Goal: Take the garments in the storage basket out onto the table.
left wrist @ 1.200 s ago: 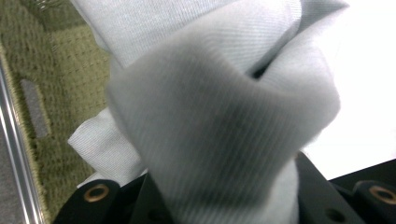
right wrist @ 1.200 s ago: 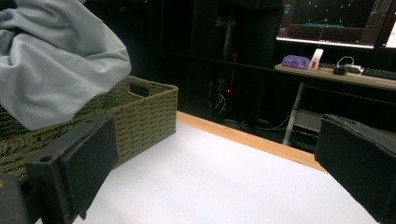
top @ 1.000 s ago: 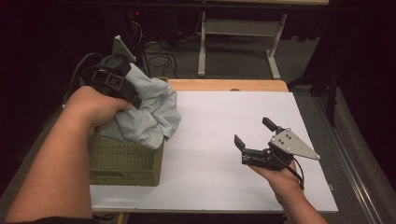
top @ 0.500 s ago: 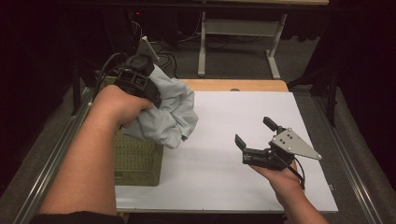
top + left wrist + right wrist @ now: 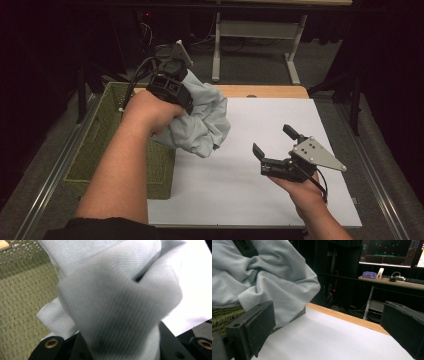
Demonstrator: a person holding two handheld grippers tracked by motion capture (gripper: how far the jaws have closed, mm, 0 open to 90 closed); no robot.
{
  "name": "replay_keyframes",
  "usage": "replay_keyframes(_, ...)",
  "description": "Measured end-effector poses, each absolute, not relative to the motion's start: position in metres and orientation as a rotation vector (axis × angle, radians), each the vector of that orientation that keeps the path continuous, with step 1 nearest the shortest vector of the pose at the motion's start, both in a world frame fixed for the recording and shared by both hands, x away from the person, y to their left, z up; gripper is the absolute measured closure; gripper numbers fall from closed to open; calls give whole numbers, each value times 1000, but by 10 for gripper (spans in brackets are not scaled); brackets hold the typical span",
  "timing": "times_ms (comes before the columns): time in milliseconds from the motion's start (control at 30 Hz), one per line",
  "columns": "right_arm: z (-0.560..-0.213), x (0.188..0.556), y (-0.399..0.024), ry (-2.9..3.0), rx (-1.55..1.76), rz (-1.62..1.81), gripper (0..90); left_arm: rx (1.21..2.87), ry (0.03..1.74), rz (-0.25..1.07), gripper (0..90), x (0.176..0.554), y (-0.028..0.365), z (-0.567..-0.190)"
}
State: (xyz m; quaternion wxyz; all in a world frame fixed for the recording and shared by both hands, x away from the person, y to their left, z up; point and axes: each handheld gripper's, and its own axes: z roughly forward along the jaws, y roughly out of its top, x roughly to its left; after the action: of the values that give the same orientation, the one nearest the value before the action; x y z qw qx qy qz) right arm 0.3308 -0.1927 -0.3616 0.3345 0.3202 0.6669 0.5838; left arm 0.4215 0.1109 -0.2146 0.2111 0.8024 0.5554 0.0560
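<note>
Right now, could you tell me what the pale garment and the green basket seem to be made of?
Pale garment: soft knit fabric, probably cotton, matte; fine ribbing and limp folds show. Green basket: woven fibre or cord, matte olive; a regular open weave shows, exact material unclear.
</note>
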Motion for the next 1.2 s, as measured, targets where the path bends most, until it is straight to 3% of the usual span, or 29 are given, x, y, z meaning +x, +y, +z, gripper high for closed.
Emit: replay_keyframes(1200, -363, 331, -191, 1757, 828, 1517, 6, 2279, 1534, 77, 749, 442, 85, -279)
